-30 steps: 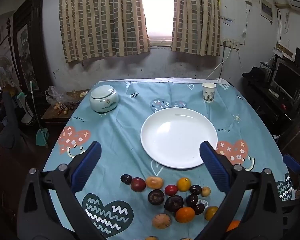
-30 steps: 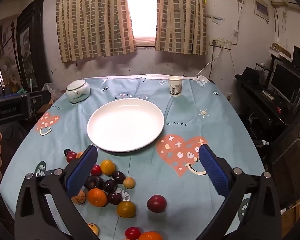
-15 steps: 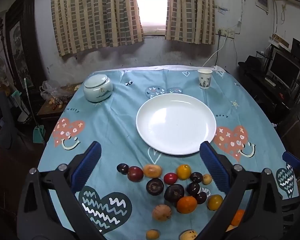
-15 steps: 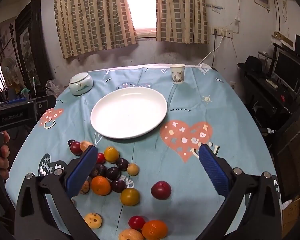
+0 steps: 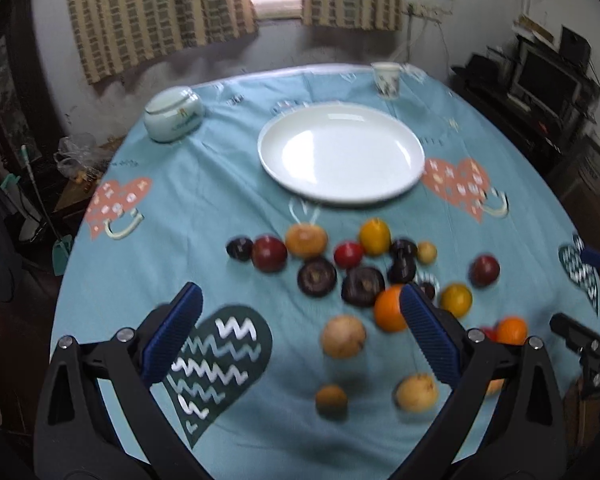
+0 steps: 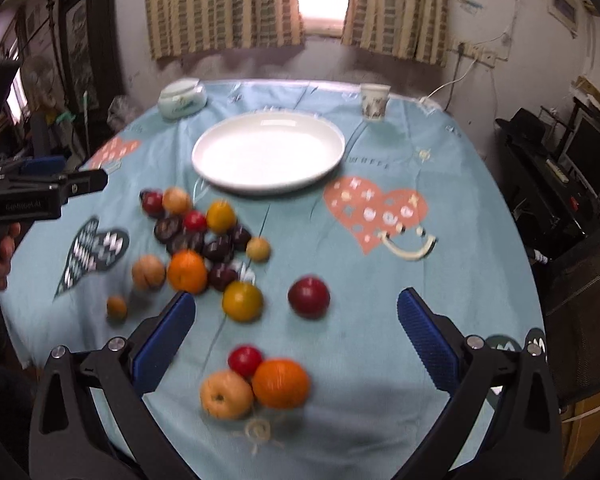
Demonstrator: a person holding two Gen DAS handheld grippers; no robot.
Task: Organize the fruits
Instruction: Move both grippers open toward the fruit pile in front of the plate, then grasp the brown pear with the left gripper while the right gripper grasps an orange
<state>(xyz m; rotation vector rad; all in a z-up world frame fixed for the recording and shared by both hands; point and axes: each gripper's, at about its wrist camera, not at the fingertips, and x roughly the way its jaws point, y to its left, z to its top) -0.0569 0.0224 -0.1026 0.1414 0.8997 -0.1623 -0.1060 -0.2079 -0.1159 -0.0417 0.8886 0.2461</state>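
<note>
An empty white plate sits mid-table on the blue patterned cloth. Several fruits lie loose in front of it: an orange, dark plums, a red apple, a yellow fruit, a tan pear. Another orange lies nearest the right gripper. My left gripper is open and empty above the near fruits. My right gripper is open and empty above the near fruits.
A lidded white jar stands at the back left and a paper cup at the back right. A desk with a monitor stands beyond the table's right edge. The left gripper's body shows at the left of the right wrist view.
Both grippers have pulled back and tipped downward, so more fruit at the table's near edge now shows. Both stay open. No fruit has moved.
</note>
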